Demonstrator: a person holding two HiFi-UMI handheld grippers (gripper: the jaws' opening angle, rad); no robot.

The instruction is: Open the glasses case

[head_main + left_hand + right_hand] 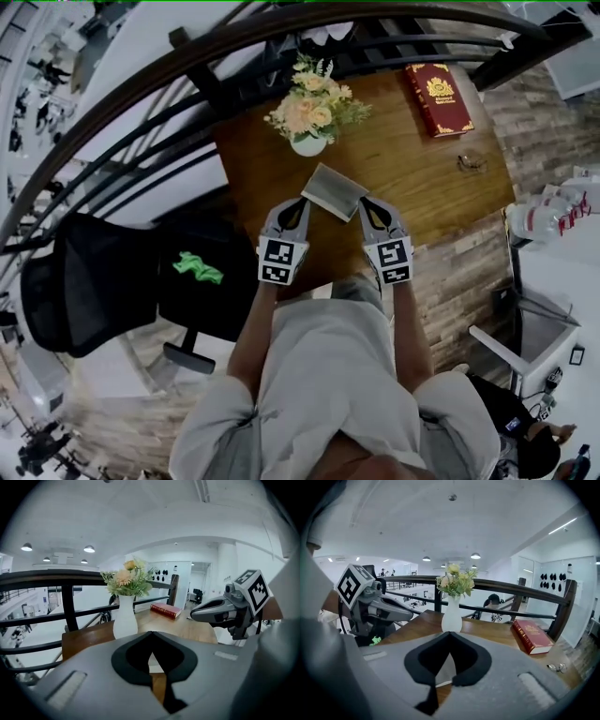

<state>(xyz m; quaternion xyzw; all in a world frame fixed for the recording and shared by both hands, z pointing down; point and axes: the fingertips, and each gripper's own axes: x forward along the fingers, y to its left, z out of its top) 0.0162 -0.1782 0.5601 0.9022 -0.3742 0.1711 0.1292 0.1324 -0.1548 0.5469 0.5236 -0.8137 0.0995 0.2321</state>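
- I saw the person wearing a light grey short-sleeved shirt [337,375].
- The left gripper [303,203] and right gripper [367,203] had grey shells and black pads.
- Each carried a marker cube [281,261] with black-and-white squares.

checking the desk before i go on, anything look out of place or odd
Nothing is spilled or broken. The glasses lie loose near the right edge of the table, well away from the case, which is turned askew to the table edge. A crumpled green thing lies on the chair seat.
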